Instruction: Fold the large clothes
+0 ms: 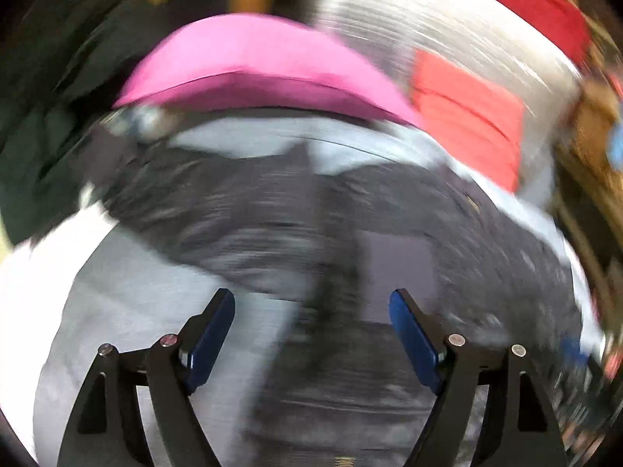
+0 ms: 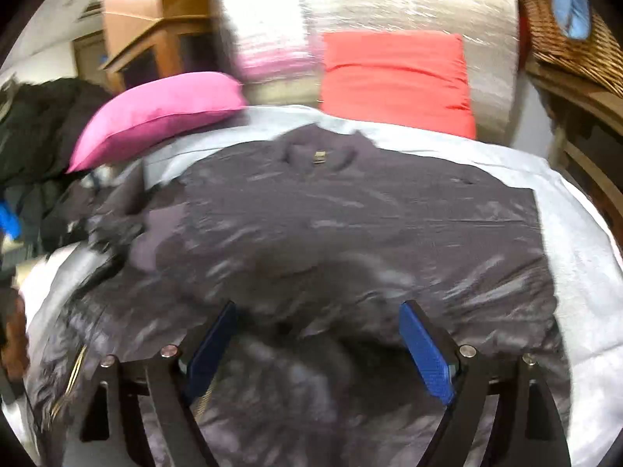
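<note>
1. Left gripper (image 1: 313, 307): fingers (image 1: 216, 334) spread wide, holding nothing, angled downward over the dark jacket (image 1: 272, 210).
2. Right gripper (image 2: 317, 321): fingers (image 2: 426, 350) spread wide, empty, angled downward.
3. Dark jacket (image 2: 350, 225): spread on the bed (image 2: 576, 241); pink pillow (image 2: 155, 113) at 10 o'clock.

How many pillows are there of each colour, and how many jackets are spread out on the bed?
Pink pillow: 1
Red pillow: 1
Dark jacket spread flat on the pale sheet: 1
Total: 3
A heap of dark clothes at the left is too jumbled to count.
</note>
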